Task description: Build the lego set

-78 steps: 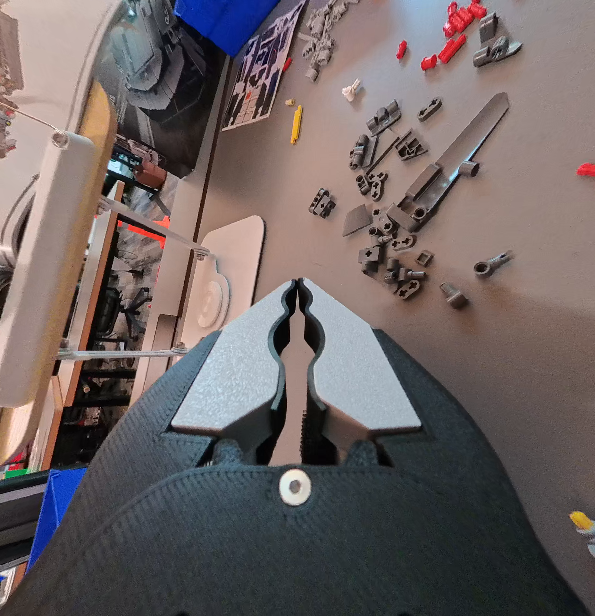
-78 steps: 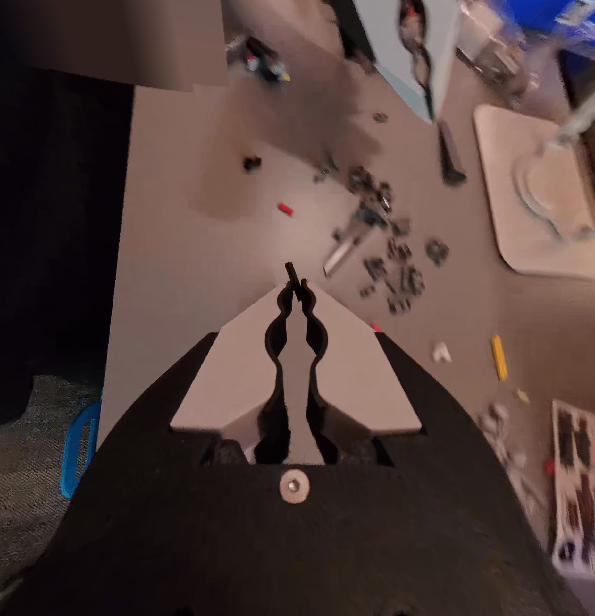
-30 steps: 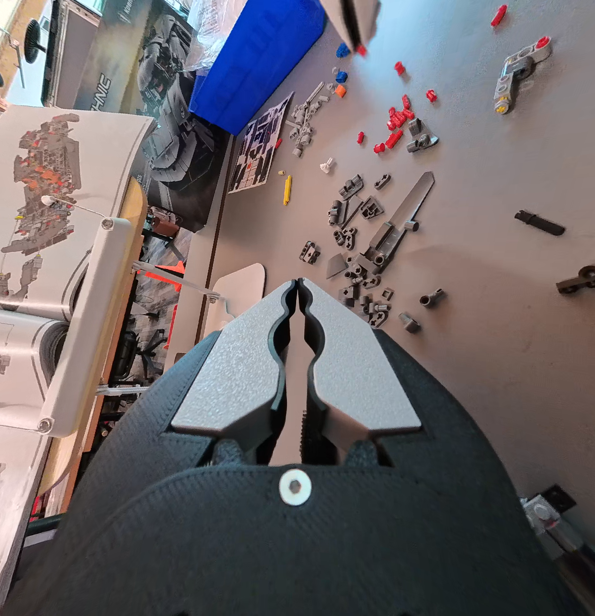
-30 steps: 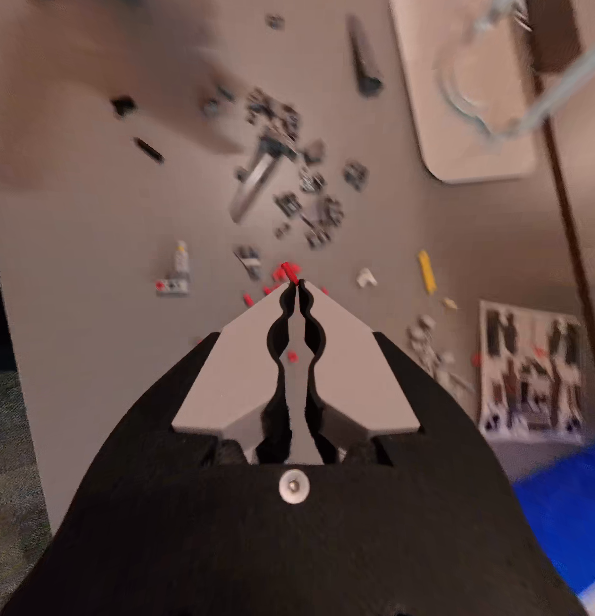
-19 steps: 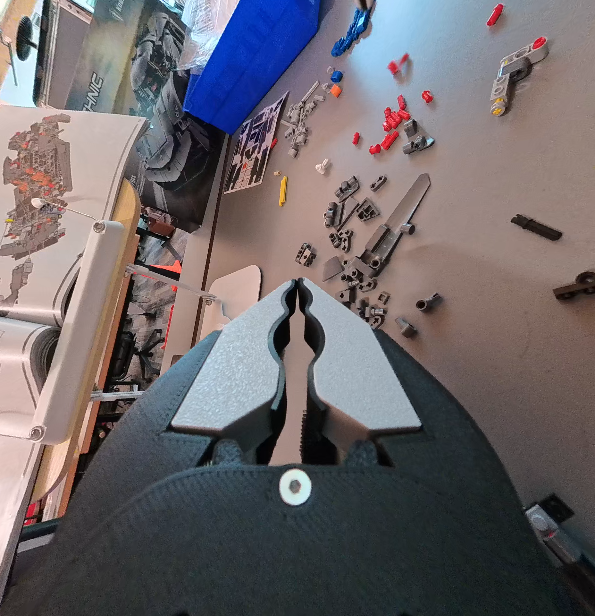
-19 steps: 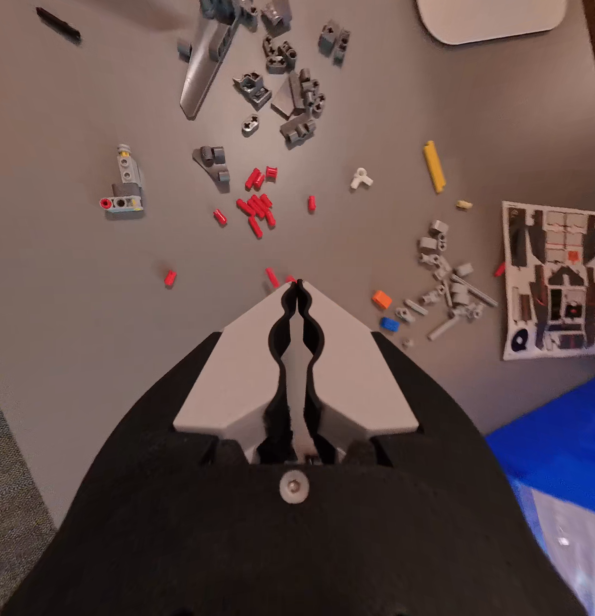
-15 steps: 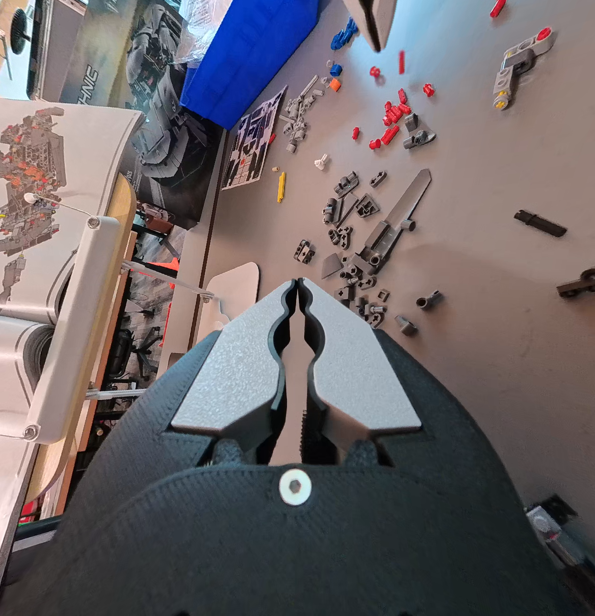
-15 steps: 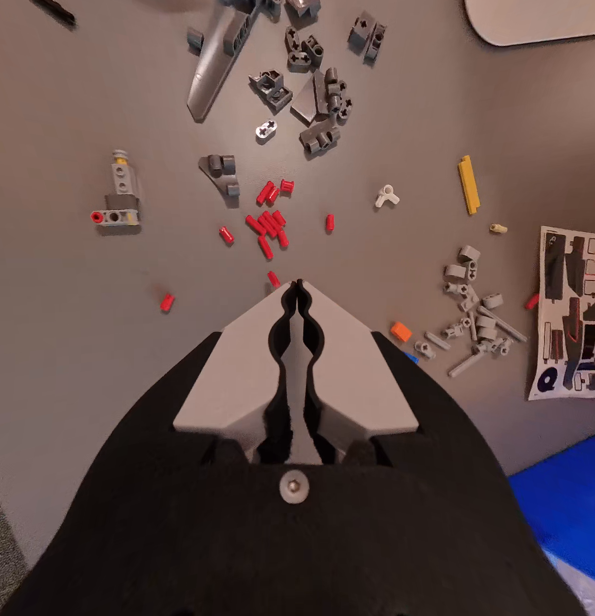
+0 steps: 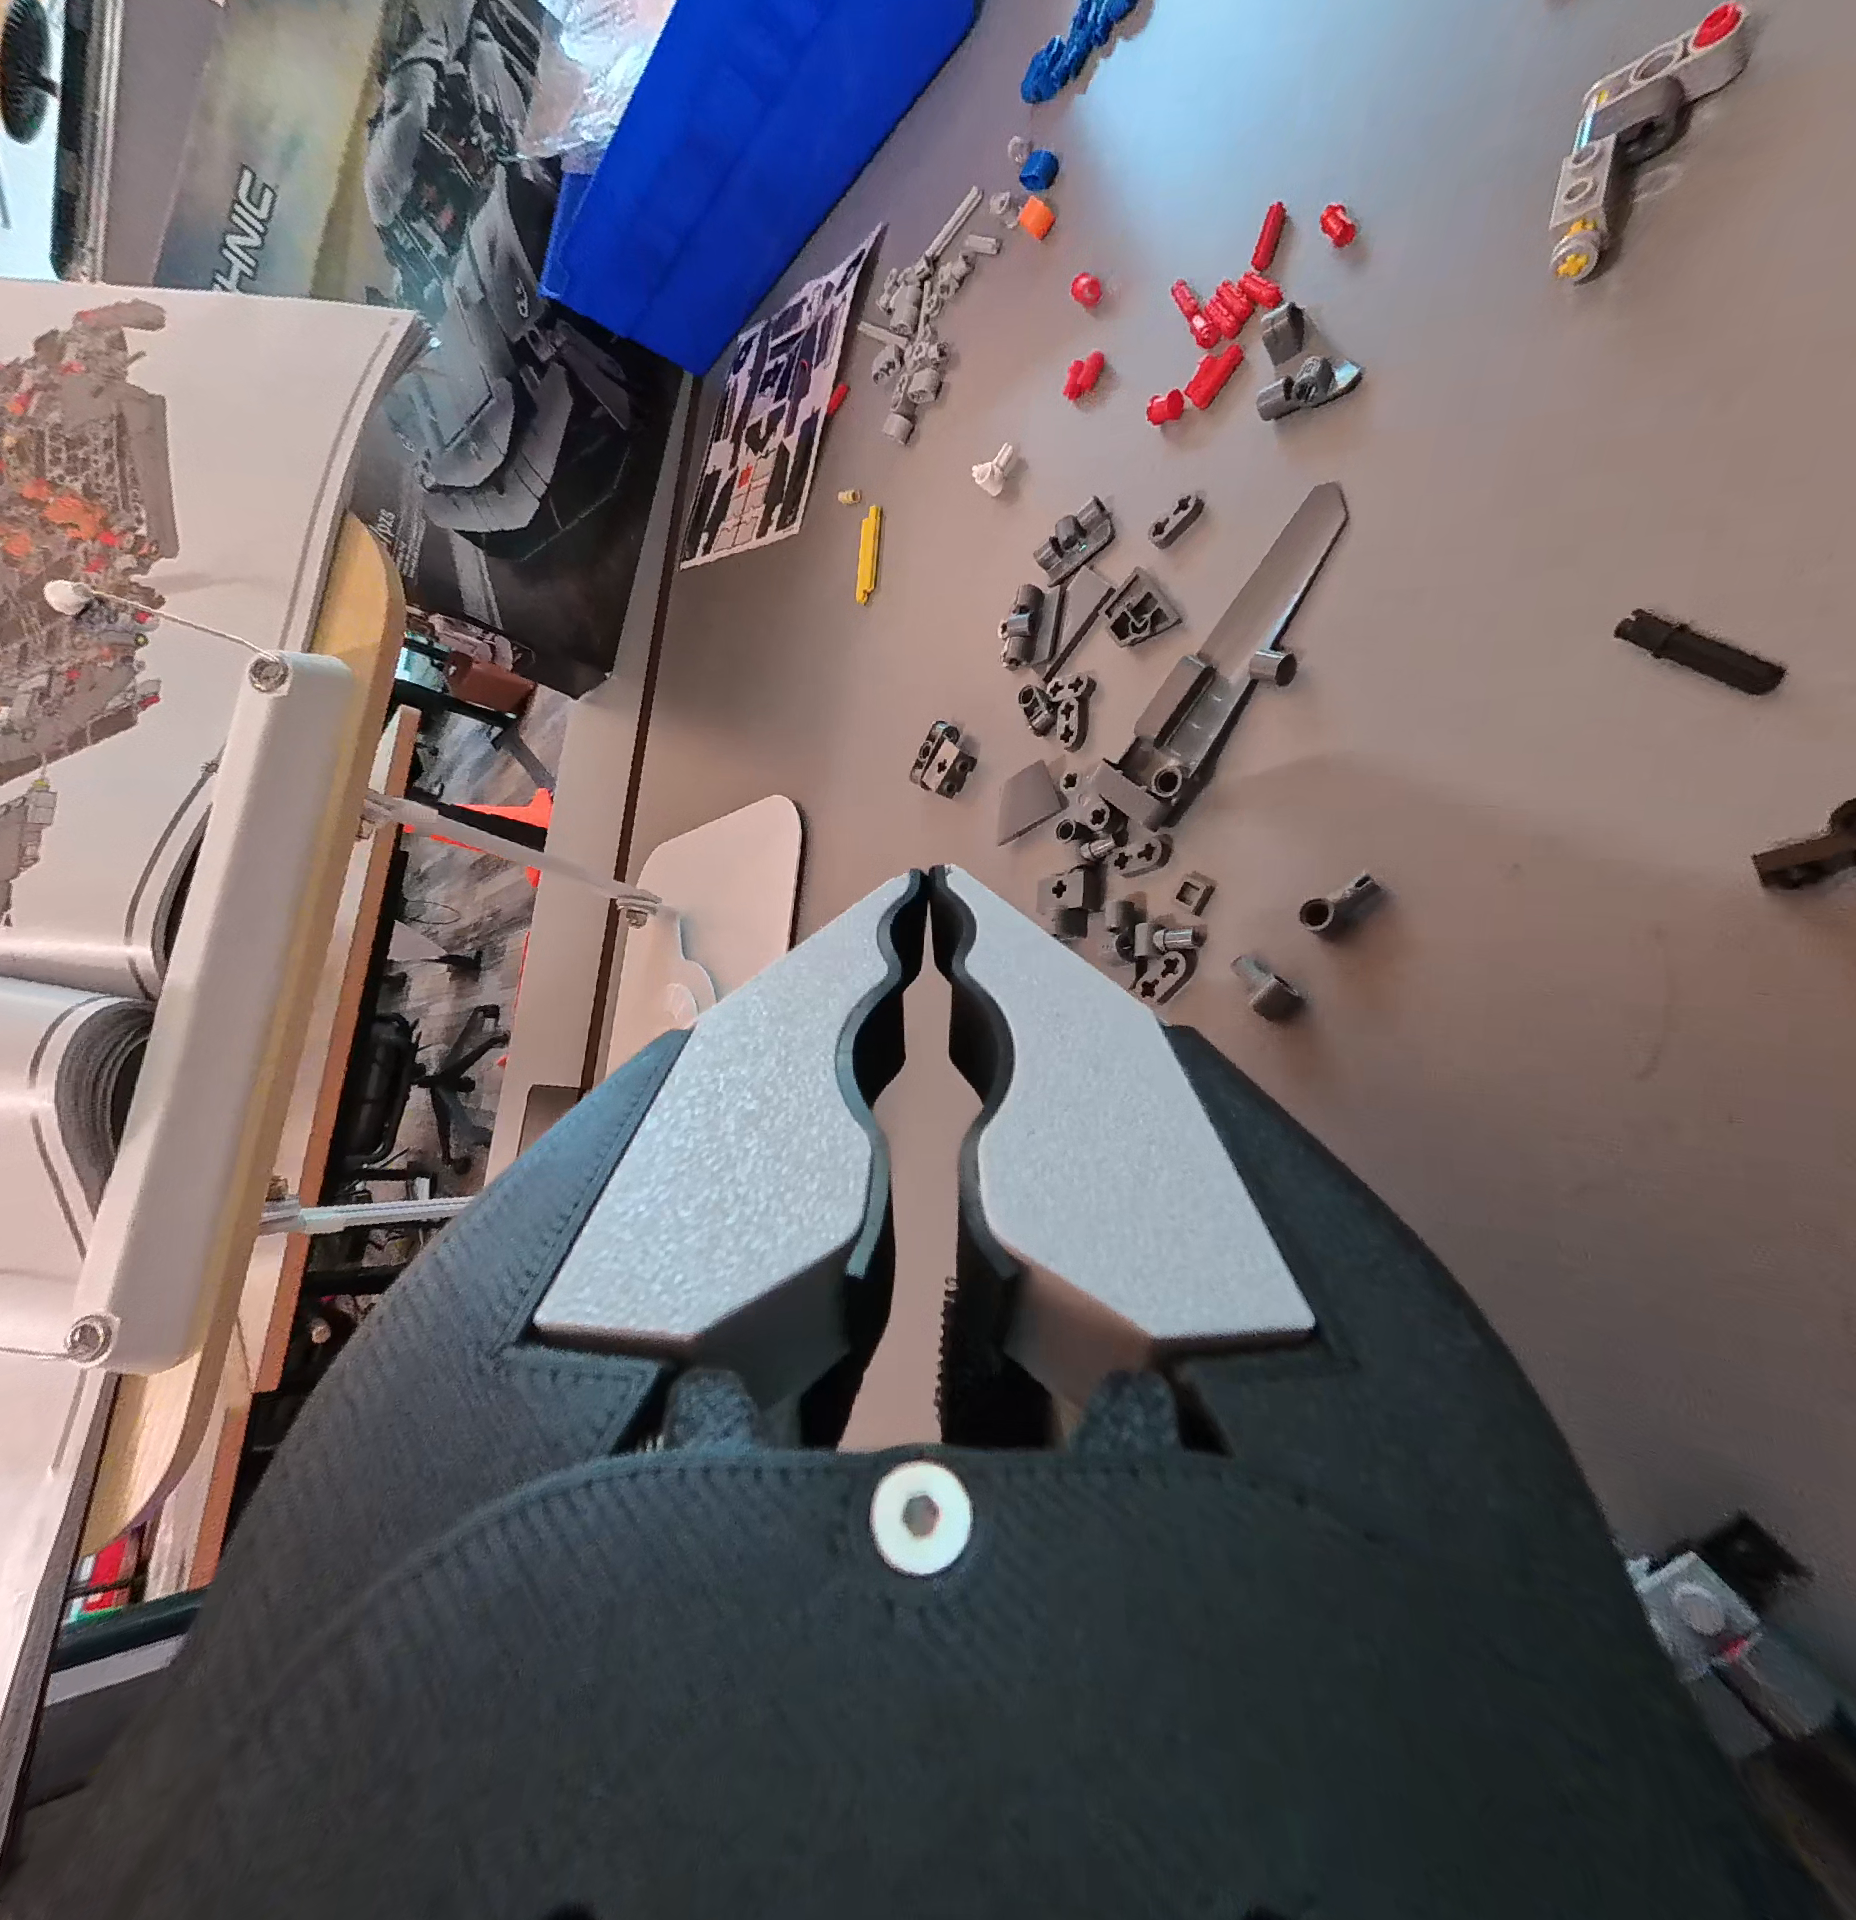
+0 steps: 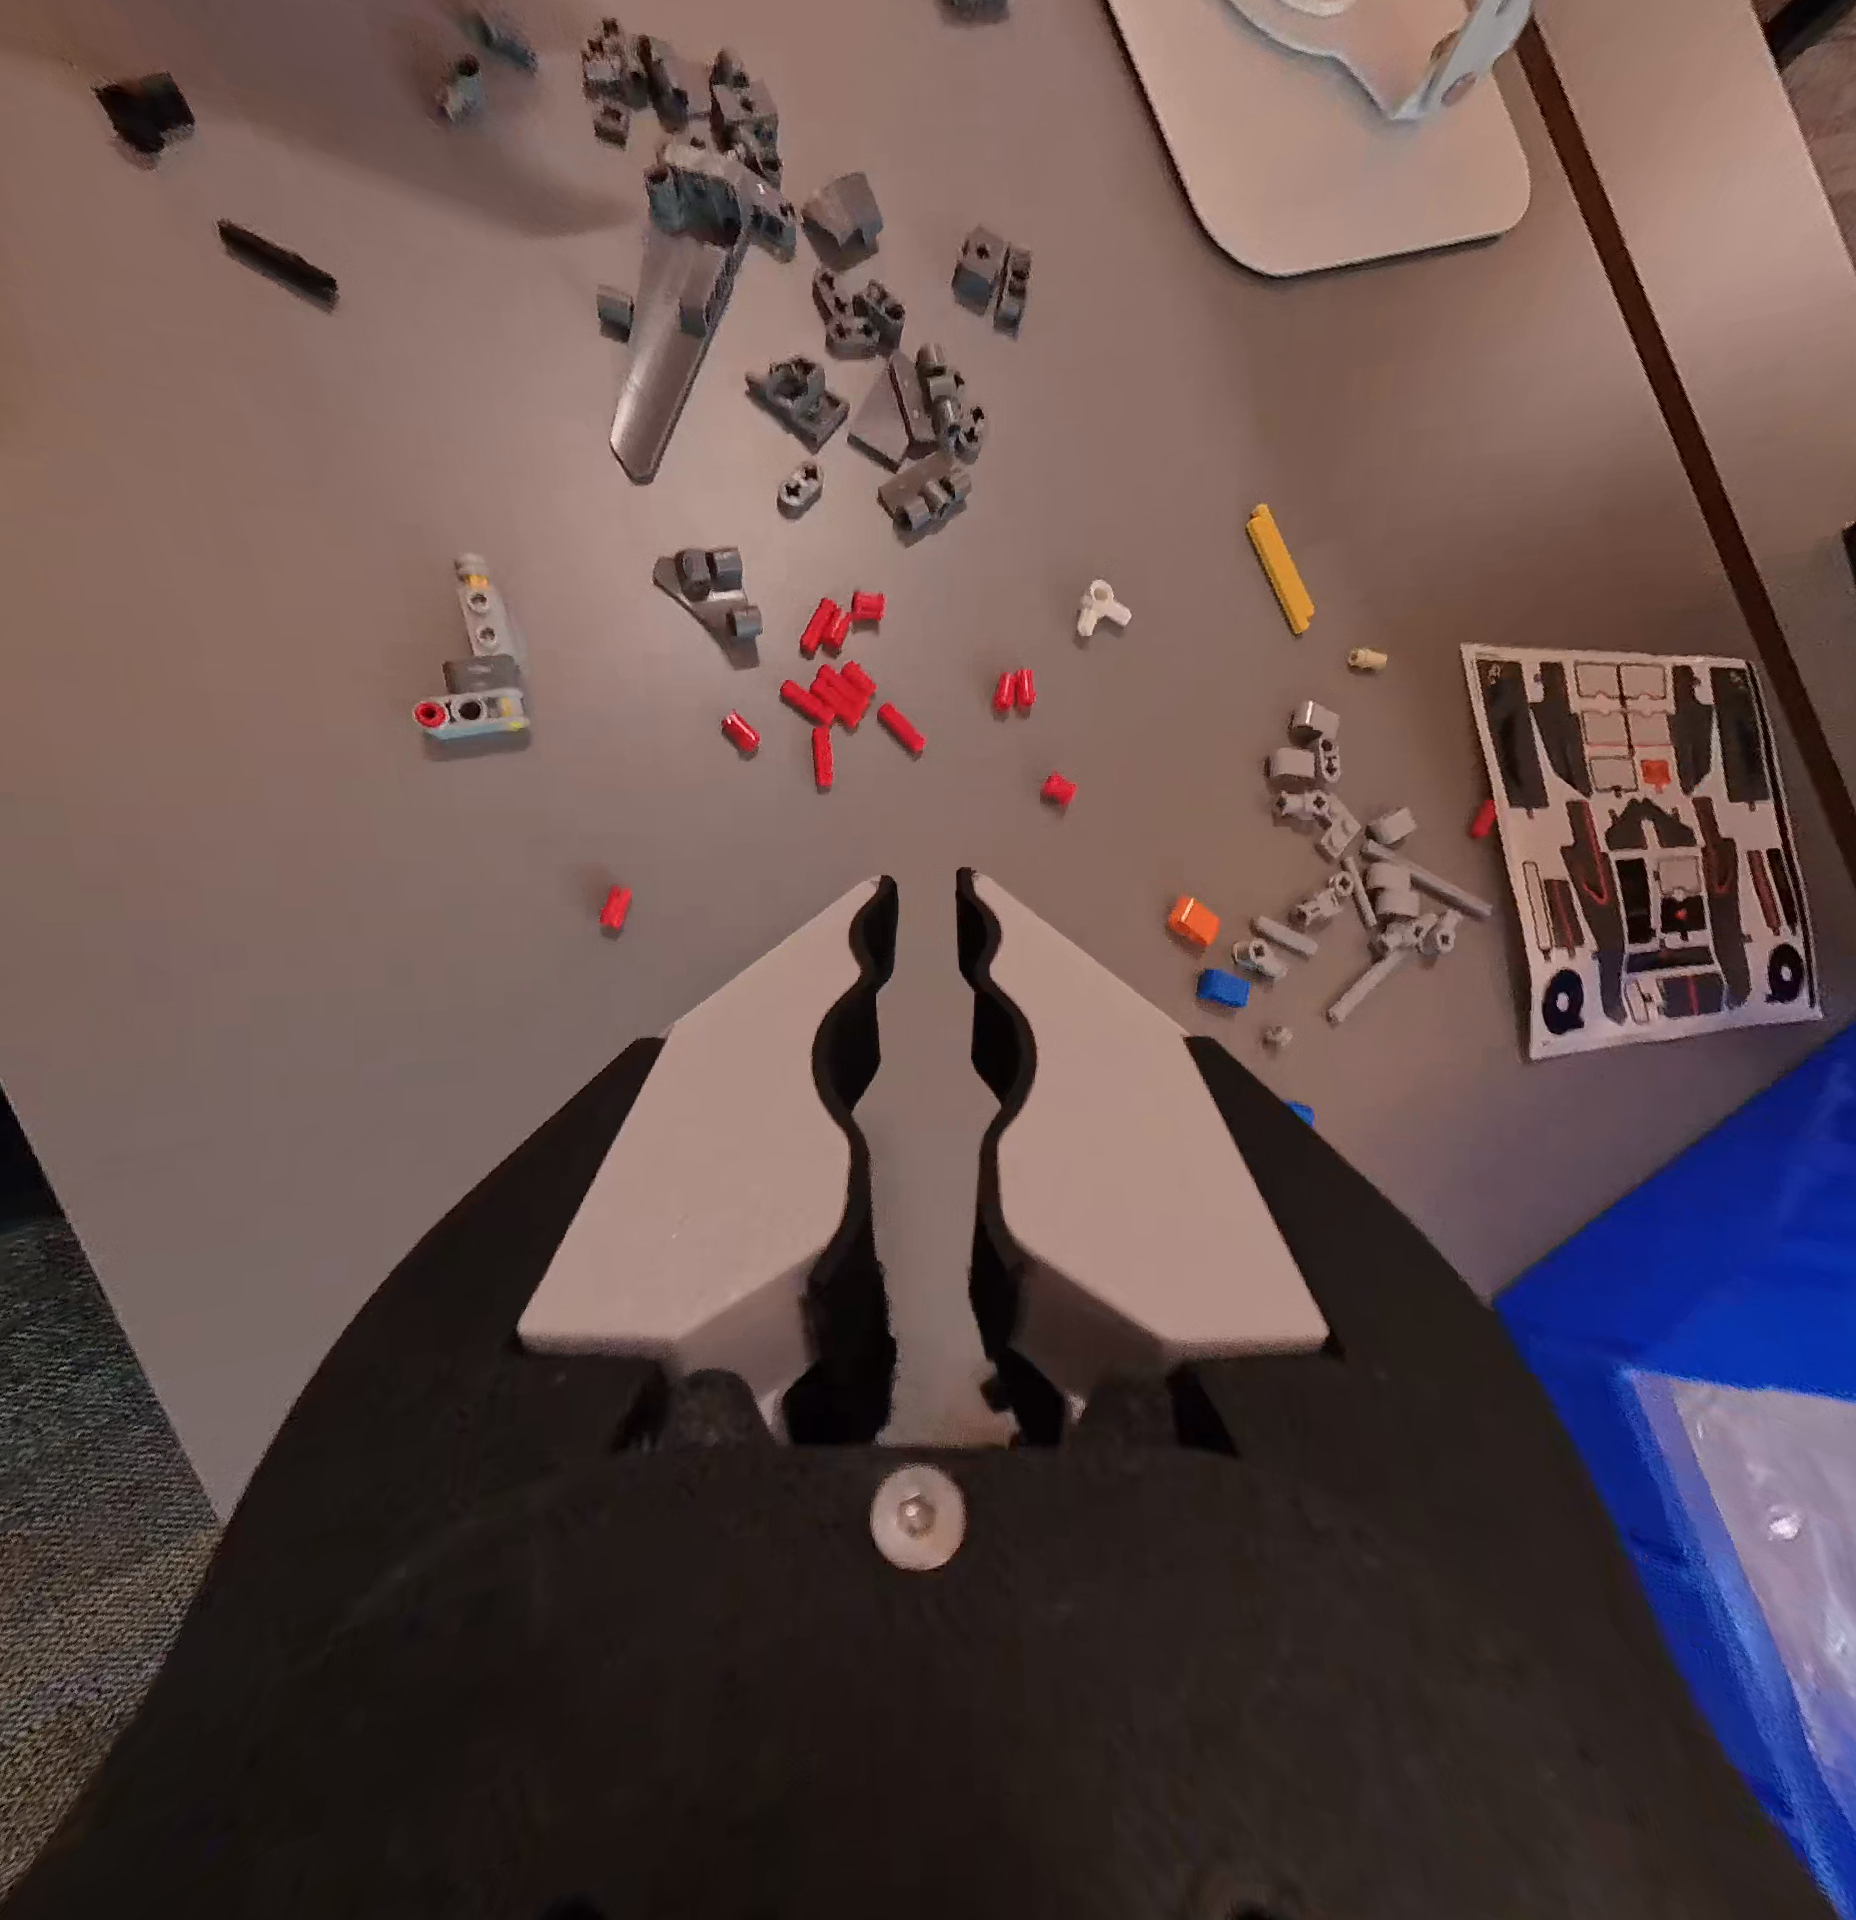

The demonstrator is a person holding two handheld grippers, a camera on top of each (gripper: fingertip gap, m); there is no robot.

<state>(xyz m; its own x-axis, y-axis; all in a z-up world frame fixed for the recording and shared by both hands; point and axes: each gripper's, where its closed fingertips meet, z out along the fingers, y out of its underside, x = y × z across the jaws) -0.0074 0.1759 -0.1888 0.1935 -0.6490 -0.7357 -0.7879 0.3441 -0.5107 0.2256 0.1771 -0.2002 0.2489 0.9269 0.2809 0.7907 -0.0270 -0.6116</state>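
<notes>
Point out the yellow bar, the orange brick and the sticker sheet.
Yellow bar (image 10: 1279,568), right wrist view, middle of its length.
Orange brick (image 10: 1192,922), right wrist view, top face.
Sticker sheet (image 10: 1641,842), right wrist view, centre of the sheet.

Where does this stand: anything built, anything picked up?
One small grey sub-assembly stands built. Neither gripper holds anything: left gripper shut on nothing, right gripper open above the table. Red pins and dark grey parts still lie loose.

Ahead of the slightly parted, empty right tongs (image 10: 924,883), red pins (image 10: 836,686) are scattered flat on the desk (image 10: 280,831); grey pieces (image 9: 1121,873) lie beside the closed left tongs (image 9: 926,875).
</notes>
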